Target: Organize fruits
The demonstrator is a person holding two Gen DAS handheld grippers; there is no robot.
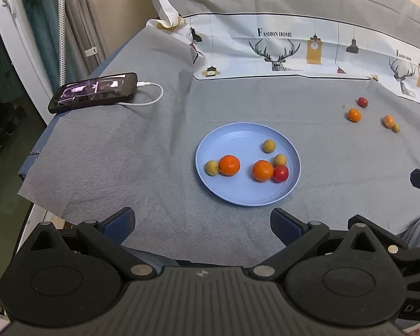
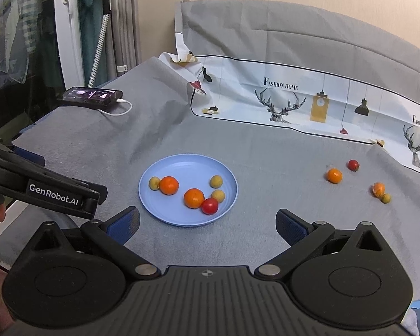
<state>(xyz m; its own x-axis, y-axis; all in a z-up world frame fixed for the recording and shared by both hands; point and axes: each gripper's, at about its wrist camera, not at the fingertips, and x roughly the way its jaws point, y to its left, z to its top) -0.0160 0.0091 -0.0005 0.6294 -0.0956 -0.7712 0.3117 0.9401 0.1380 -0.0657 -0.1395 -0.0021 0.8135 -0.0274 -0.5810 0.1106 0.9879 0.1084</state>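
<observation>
A light blue plate (image 1: 238,137) (image 2: 182,165) lies on the grey cloth and holds two oranges (image 1: 229,165) (image 2: 168,185), a red tomato (image 1: 280,173) (image 2: 209,206) and three small yellow-green fruits (image 1: 269,146) (image 2: 216,181). To the right on the cloth lie an orange (image 1: 354,115) (image 2: 334,175), a red fruit (image 1: 362,101) (image 2: 353,165), and a peeled orange piece (image 1: 388,121) (image 2: 378,189) touching a small yellow-green fruit (image 1: 396,128) (image 2: 386,198). My left gripper (image 1: 203,224) is open and empty, just in front of the plate. My right gripper (image 2: 207,226) is open and empty, near the plate's front edge.
A black phone (image 1: 93,91) (image 2: 91,97) with a white cable (image 1: 151,95) lies at the cloth's back left. A white printed cloth (image 1: 294,47) (image 2: 308,98) runs along the back. The table's left edge drops off beside a white frame (image 1: 11,28). The left gripper's body (image 2: 42,187) shows in the right wrist view.
</observation>
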